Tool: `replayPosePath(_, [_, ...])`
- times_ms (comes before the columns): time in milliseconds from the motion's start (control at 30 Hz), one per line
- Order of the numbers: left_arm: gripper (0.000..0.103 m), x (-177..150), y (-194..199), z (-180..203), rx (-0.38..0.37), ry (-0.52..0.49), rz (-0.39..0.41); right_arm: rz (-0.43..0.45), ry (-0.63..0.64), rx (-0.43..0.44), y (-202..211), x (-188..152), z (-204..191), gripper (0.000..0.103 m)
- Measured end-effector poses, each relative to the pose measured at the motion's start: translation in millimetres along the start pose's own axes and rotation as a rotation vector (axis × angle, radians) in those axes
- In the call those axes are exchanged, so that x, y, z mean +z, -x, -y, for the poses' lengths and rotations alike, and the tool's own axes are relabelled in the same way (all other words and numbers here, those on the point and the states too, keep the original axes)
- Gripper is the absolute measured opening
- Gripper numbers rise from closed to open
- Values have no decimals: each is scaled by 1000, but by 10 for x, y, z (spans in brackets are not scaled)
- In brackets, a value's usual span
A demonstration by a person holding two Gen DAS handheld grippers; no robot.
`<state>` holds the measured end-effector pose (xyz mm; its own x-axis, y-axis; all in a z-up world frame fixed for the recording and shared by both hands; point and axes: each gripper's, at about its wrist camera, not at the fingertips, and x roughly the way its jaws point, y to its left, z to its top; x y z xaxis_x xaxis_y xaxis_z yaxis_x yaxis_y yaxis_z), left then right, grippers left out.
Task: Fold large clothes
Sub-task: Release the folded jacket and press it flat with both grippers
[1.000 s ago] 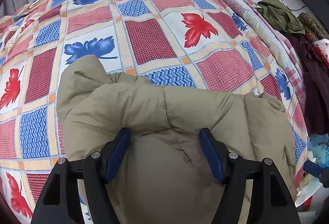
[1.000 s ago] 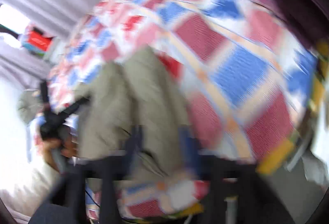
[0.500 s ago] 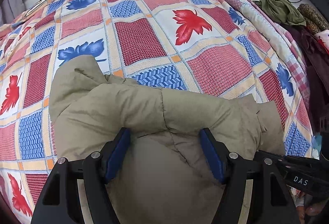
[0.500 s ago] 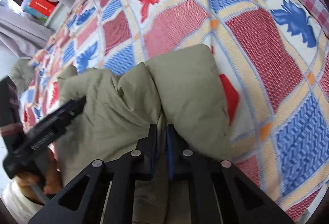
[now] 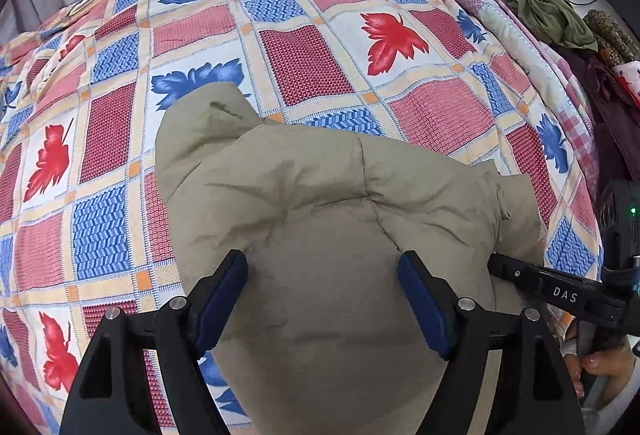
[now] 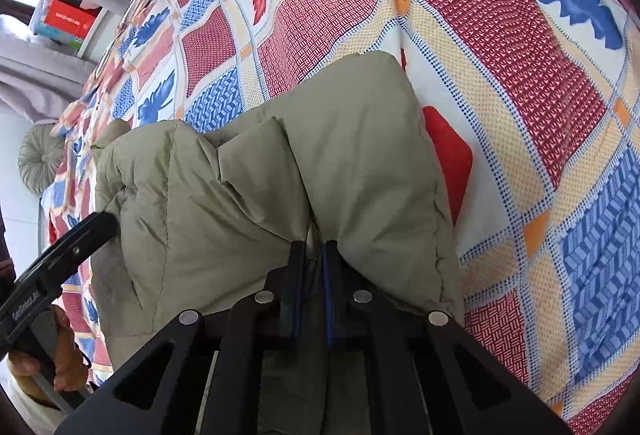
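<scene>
Spread across the bed, a patchwork quilt (image 5: 304, 67) of red and blue maple-leaf squares fills the left wrist view, with a heap of dark clothes (image 5: 560, 19) at its far right edge. On the quilt lies a folded olive puffer jacket (image 5: 328, 203). The left gripper (image 5: 322, 299) hangs over it with its jaws spread wide, holding nothing; the right gripper's finger enters from the right.

From the right wrist, the same jacket (image 6: 280, 171) bulges on the quilt (image 6: 520, 75). The right gripper (image 6: 312, 263) is pinched closed on a fold of the jacket. A round cushion (image 6: 40, 159) sits far left.
</scene>
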<state>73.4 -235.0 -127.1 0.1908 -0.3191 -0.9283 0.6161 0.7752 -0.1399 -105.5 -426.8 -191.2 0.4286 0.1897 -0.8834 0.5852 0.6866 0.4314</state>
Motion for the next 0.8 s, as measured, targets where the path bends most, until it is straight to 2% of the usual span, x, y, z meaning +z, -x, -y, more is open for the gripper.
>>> replayPosePath(67, [81,-25,29,-44,3,10,0,1,-4,2,5,4,-3,7])
replayPosePath(100, [89,-35,41,-66,6,17,-2,2,-6,2,10,4,-11,8])
replayPosePath(133, [103,-44,52,-93,9,27,-6,2,-9,3,19,3,-15,8])
replayPosePath(300, [103,-131,121,-259,1,41,-14,7,-16,8,156,-16,-76,12])
replayPosePath(467, [103,-253,168,-564,-27,110,-30,85,27,-6,517,-45,-147,14])
replayPosePath(500, [103,-282,163,-619,-35,126,-35,101,31,-12,589,-45,-128,21])
replayPosePath(533, [103,-311,152,-672,-42,140,-45,115,29,-17,648,-45,-100,38])
replayPosePath(600, [103,-371,124,-754,-52,171,-61,138,23,-22,732,-48,-28,55])
replayPosePath(700, [103,-461,91,-808,-77,189,-81,117,-6,-56,724,-46,111,55])
replayPosePath(800, [103,-560,59,-865,-158,215,-99,75,-70,-19,642,-84,291,57])
